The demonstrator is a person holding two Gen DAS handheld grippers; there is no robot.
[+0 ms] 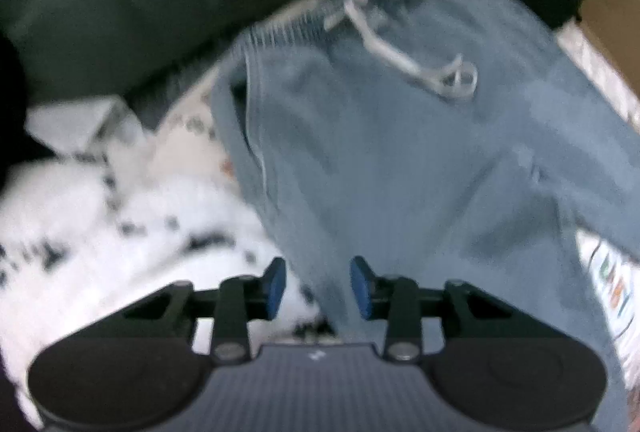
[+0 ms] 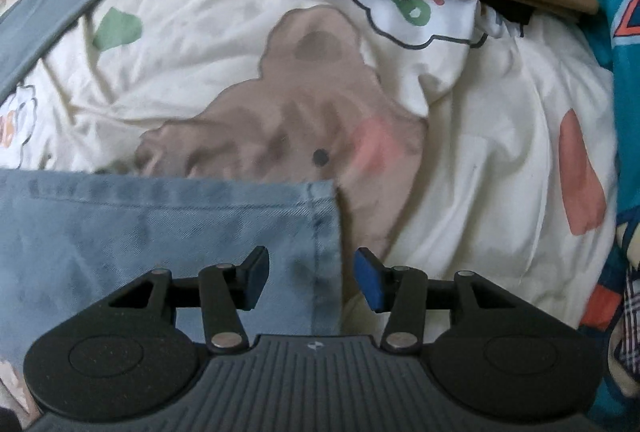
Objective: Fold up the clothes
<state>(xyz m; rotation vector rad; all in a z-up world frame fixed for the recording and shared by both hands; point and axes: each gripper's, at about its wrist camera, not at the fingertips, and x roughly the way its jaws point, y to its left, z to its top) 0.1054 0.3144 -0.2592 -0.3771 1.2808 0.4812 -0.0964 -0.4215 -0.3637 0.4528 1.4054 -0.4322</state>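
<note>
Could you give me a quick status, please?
Both claws, left and right, open, empty. Jeans flat on the bedding. Nothing in the way.

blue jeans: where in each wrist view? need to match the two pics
Left wrist: blue jeans fill centre and right, drawstring waistband at top.
Right wrist: hem corner at lower left, running under the open jaws.
Shared landmark: the cream printed bedsheet under the jeans, at the right edge in the left view.
</note>
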